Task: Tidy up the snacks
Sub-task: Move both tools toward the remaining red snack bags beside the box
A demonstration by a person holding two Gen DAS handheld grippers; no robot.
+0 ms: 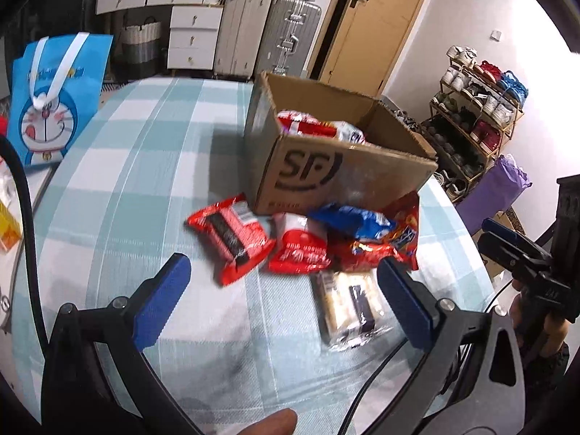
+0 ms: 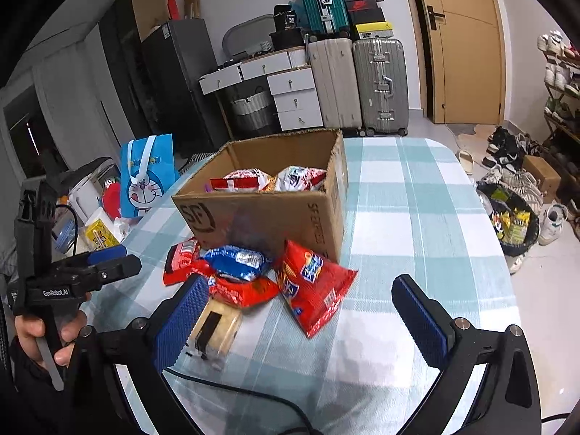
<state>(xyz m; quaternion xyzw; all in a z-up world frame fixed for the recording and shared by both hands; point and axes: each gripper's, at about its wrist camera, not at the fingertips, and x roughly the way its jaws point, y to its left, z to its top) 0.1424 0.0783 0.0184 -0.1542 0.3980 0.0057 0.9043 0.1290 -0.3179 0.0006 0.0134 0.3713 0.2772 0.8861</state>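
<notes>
Left wrist view: my left gripper (image 1: 282, 299) is wide open and holds nothing. The cookie pack (image 1: 346, 308) lies just ahead, nearest the table's (image 1: 119, 188) near edge, long side pointing away.

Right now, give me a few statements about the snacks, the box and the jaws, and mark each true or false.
1. The cardboard box already holds snack packs. True.
2. The blue snack bag lies inside the box. False: it lies on the table in front of it.
3. The left gripper has its jaws shut on a pack. False: they stand open, empty.
4. The right gripper is open. True.
</notes>
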